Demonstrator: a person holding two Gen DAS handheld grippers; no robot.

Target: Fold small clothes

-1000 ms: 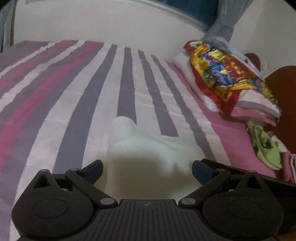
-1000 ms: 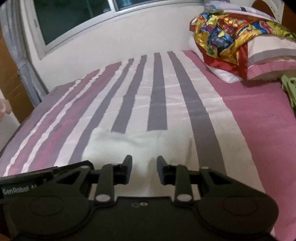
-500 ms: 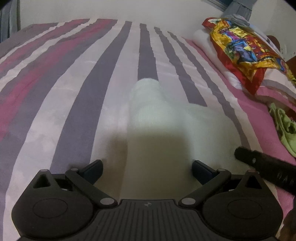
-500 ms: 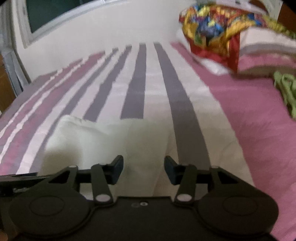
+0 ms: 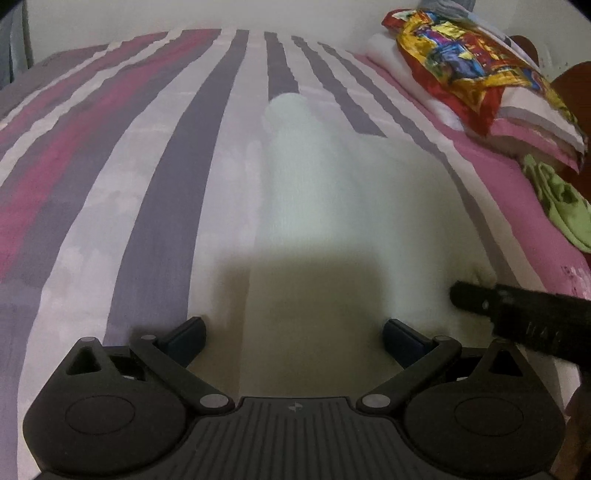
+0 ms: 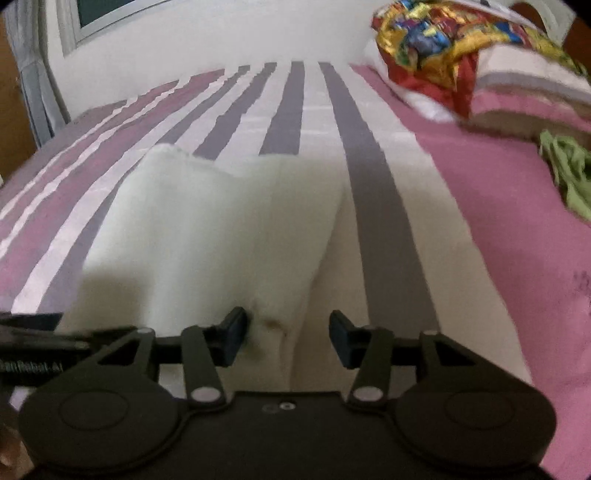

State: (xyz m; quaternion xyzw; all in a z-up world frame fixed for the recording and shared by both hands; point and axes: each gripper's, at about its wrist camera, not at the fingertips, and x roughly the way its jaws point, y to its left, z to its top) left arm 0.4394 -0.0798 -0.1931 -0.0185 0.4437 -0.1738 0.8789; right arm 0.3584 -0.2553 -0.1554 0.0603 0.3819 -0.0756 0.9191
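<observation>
A small white garment [image 5: 314,206] lies flat on the striped bedsheet [image 5: 140,155]; it also shows in the right wrist view [image 6: 207,236]. My left gripper [image 5: 293,338] is wide open, low over the garment's near edge, with nothing between its fingers. My right gripper [image 6: 288,338] is open over the garment's near right corner, its left fingertip touching the cloth and the garment edge lying between the fingers. The right gripper's body [image 5: 524,314] shows at the right edge of the left wrist view.
A pillow [image 5: 532,114] with a colourful red and yellow cloth [image 5: 461,62] lies at the far right. A green garment [image 5: 561,206] lies on the pink part of the sheet; it also shows in the right wrist view [image 6: 569,170]. A white wall [image 6: 221,33] lies beyond the bed.
Both grippers have moved forward and down toward the white garment. The right gripper's fingers have opened wider and now straddle the garment's near right corner.
</observation>
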